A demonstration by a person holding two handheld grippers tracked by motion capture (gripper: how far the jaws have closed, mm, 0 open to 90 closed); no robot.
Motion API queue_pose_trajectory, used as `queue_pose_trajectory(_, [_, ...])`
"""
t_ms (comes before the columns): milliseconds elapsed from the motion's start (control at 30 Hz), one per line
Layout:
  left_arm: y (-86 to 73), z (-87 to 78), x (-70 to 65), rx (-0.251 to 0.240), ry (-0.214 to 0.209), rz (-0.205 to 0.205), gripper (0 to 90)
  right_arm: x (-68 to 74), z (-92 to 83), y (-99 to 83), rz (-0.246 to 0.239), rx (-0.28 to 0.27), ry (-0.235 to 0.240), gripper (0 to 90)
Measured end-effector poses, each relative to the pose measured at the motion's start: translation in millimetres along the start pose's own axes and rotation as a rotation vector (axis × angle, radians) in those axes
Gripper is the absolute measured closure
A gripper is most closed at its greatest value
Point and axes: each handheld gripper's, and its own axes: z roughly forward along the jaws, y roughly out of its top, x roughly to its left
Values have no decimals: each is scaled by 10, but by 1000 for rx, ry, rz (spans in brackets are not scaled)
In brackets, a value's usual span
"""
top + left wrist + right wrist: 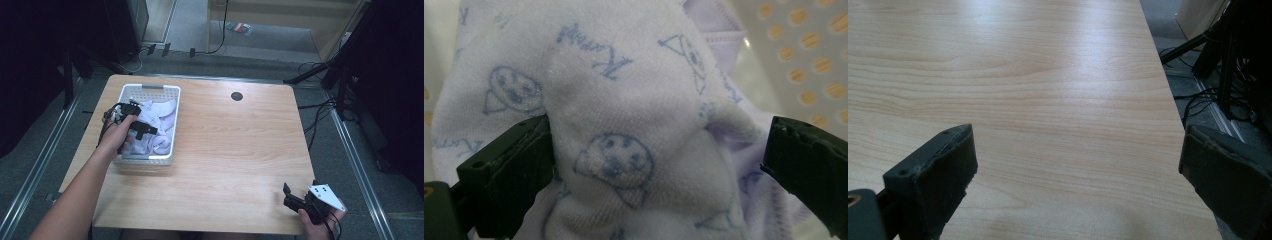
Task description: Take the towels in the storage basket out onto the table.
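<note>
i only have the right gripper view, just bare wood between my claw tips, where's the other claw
Observer: The left claw is over a white basket at the table's far left.
Operator: anything in the basket
Observer: White cloth with a blue printed pattern of faces and lettering.
Operator: has it grabbed it
Observer: Not clamped. The jaws stand open on either side of a bunched fold; the left jaw touches the cloth.

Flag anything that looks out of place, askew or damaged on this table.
Nothing stands out. The white basket sits square on the table, its printed white cloth bunched inside, nothing spilled. The left gripper reaches in; the right gripper hovers open.
</note>
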Motion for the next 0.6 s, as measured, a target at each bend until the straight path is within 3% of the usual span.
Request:
queue_pose_trajectory(33, [-2, 66, -16, 13, 40, 27, 0, 1, 0, 0, 0, 0, 0, 22])
queue_pose_trajectory(133, [-20, 139, -32, 19, 77, 57, 0, 0, 0, 0, 0, 0, 0, 22])
queue_pose_trajectory(167, [-53, 210, -62, 11, 131, 74, 0, 1, 0, 0, 0, 1, 0, 22])
queue_pose_trajectory(367, [-59, 232, -90, 5, 154, 73, 0, 0, 0, 0, 0, 0, 1, 22])
queue_pose_trajectory(500, [-57, 262, -125, 14, 167, 111, 0, 1, 3, 1, -4, 2, 0, 22])
queue_pose_trajectory(600, [-45, 262, -123, 20, 170, 86, 33, 1, 3, 1, -3, 3, 0, 22])
